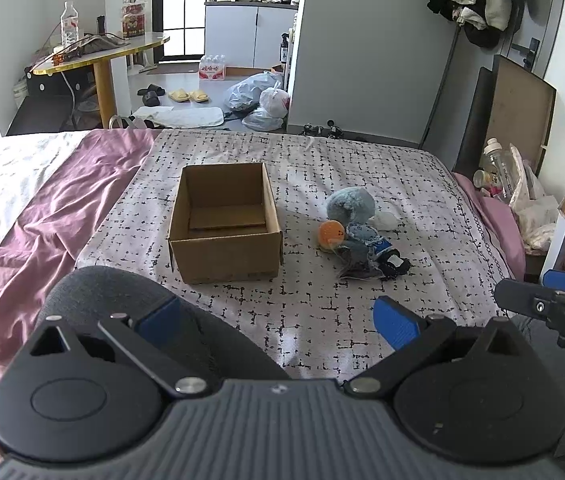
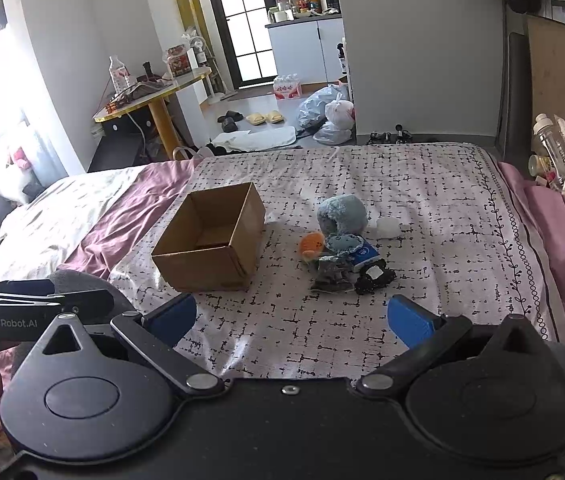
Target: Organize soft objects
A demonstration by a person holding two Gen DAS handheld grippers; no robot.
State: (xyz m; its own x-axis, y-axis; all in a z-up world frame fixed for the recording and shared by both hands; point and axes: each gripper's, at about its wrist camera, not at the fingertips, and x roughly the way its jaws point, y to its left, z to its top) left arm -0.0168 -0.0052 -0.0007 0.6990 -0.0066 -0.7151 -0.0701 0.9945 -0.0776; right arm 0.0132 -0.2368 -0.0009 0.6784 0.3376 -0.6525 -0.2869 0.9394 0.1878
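So this was right at the start, as far as I could judge. Both grippers hung low over the near end of the bed (image 1: 362, 168), nowhere close to anything. The left gripper (image 1: 278, 320) had its fingers spread wide with nothing between them, and the right gripper (image 2: 292, 316) was the same, released and empty. My guess is they were held back and open like that to get a clear look at the layout before committing to a grab.

The cardboard box (image 1: 224, 224) sat open-topped in the middle of the patterned sheet (image 1: 322, 304), and it looked empty apart from its own bottom flaps. Seemed like the obvious drop spot, parked just beside the stuff so the carry would be short.

The soft things were bunched in a little pile to the right of the box: a fuzzy blue plush (image 2: 341, 213), a small orange plush (image 2: 312, 245) touching it, a blue fabric piece (image 2: 348, 245), something dark and crumpled (image 2: 374, 278) at the near edge, and a white bit (image 2: 387, 227) behind. None were in the box yet.

Since the pile sat nearer the right gripper, I'd expect that one to go first. Things overlapped, so snagging two at once looked like a risk.
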